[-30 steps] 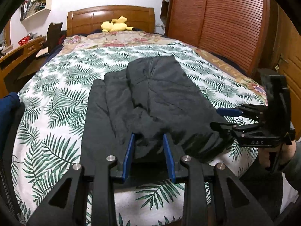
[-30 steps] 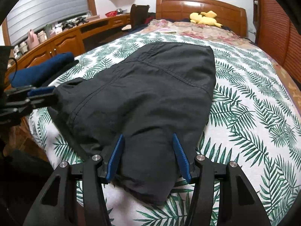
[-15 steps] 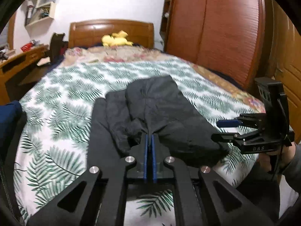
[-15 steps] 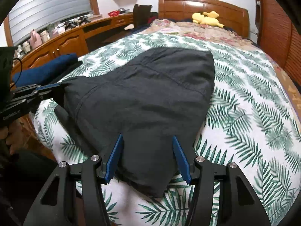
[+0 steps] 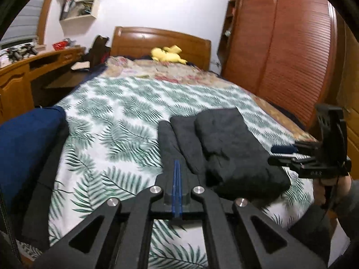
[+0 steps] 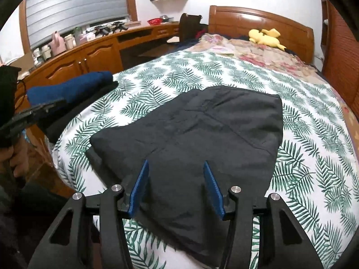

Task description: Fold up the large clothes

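Observation:
A folded black garment (image 6: pixel 202 139) lies flat on the palm-leaf bed cover (image 6: pixel 309 152), and shows again as stacked folds (image 5: pixel 226 143) in the left wrist view. My left gripper (image 5: pixel 177 161) is shut with its blue pads pressed together and nothing between them. From the right wrist view it (image 6: pixel 44 107) hangs off the bed's left side, apart from the garment's corner. My right gripper (image 6: pixel 176 161) hovers over the garment's near edge. Its jaws are closing with cloth below them, and the pads do not press it. It (image 5: pixel 271 155) sits at the right.
A blue and black pile of clothes (image 6: pixel 74 89) rests at the bed's left edge. Wooden cabinets (image 6: pixel 74 65) with clutter run along the left. A yellow plush toy (image 6: pixel 264 37) lies by the headboard (image 6: pixel 258 20). A red-brown wardrobe (image 5: pixel 280 51) stands on the right.
The left gripper's jaws went from open around the garment's edge to shut, then drew away to the left. The lifted corner now lies flat. The right gripper rose slightly.

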`<state>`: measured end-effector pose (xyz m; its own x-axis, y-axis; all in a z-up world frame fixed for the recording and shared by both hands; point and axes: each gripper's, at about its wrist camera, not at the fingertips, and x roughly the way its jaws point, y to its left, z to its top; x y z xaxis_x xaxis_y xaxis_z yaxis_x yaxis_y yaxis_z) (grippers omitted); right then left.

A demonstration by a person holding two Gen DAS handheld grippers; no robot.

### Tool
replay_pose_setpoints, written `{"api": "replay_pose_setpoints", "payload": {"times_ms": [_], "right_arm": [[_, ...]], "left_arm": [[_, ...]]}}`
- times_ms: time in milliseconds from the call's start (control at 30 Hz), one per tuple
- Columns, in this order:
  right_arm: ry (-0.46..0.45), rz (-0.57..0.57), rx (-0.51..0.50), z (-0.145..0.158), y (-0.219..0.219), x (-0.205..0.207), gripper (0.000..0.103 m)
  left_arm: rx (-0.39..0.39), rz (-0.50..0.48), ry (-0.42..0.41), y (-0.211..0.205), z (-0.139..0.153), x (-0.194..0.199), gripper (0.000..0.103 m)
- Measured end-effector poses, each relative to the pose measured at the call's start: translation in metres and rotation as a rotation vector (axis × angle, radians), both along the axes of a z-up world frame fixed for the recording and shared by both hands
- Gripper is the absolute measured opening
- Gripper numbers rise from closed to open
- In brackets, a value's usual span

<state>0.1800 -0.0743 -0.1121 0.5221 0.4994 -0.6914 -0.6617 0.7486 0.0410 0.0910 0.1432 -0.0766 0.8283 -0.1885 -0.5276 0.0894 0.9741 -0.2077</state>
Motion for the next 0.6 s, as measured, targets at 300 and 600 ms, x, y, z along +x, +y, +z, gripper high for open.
{"api": "replay_pose_setpoints", "payload": {"times_ms": [300,600], "right_arm": [[-0.016,-0.065,-0.032,-0.007,-0.031,-0.006,0.051],[0.004,-0.096,-0.037,-0.020,-0.057,-0.013,0.051]], "left_arm": [[0.037,-0.186,0.041,-0.061,-0.008,0.009,0.019],[0.081,-0.178,0.103,-0.081,-0.023,0.031,0.021]]}}
